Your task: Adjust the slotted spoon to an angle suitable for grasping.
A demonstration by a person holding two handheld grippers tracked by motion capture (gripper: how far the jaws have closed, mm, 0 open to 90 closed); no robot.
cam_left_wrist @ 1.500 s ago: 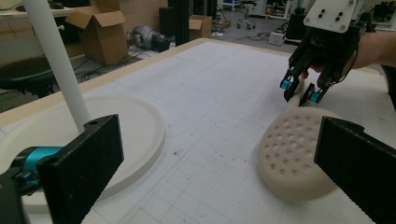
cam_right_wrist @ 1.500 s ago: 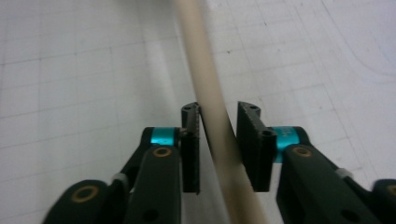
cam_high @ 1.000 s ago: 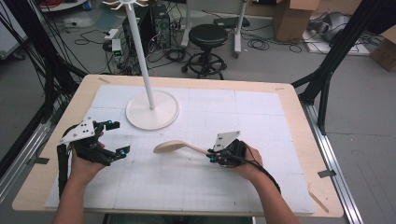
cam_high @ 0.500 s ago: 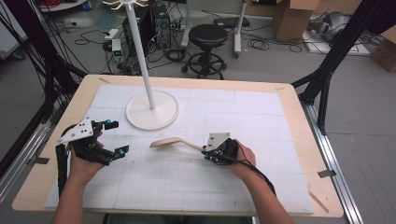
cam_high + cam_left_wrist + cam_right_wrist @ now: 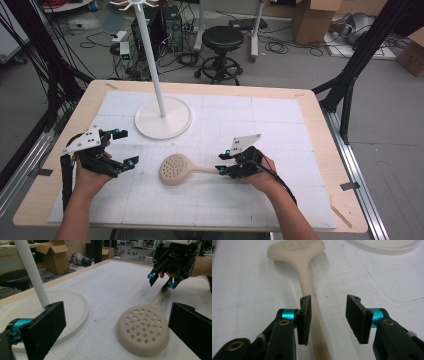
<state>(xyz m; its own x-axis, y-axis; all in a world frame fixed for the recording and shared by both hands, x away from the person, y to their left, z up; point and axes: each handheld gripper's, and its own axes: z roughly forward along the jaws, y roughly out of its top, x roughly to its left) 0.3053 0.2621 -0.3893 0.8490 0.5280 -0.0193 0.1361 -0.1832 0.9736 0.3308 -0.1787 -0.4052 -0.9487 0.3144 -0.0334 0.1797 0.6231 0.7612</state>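
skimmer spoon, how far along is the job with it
Done: the skimmer spoon lies flat on the mat near the white stand. In hand: nothing; the right tongs stand open around its handle, the left tongs open beside its bowl. Left: gripping and lifting it.

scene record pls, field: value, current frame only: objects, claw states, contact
surface: white grid mat on wooden table
object: beige perforated skimmer, bowl lying on the mat, handle toward the right claw
stand: white pole stand, round base on the mat, behind the skimmer
left claw: open, holding nothing, left of the skimmer bowl
right claw: open, handle beside its left jaw, not clamped
skimmer to stand: apart
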